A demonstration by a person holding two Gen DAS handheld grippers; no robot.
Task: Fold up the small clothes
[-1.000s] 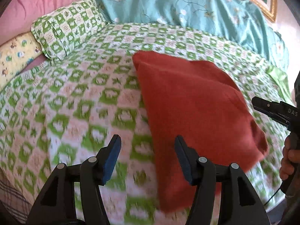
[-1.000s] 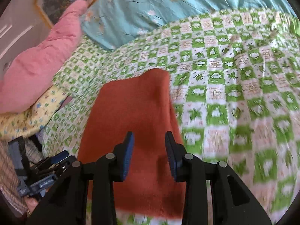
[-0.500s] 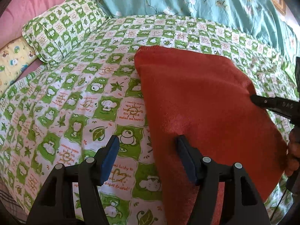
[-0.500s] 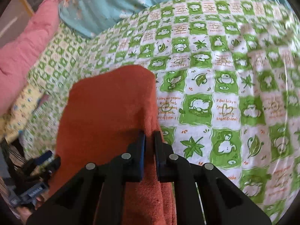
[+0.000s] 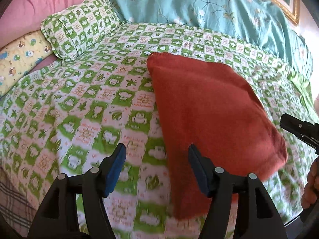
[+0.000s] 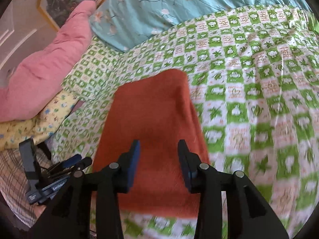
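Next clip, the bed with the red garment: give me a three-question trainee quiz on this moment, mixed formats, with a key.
1. True or false: the red garment lies folded on the green checked bedcover.
2. Which holds the garment now? A) left gripper B) right gripper C) neither
3. Fill in: behind the green checked pillow lies a ____ pillow.

Key:
1. True.
2. C; both sets of jaws are opening, with nothing pinched between them.
3. Pink.
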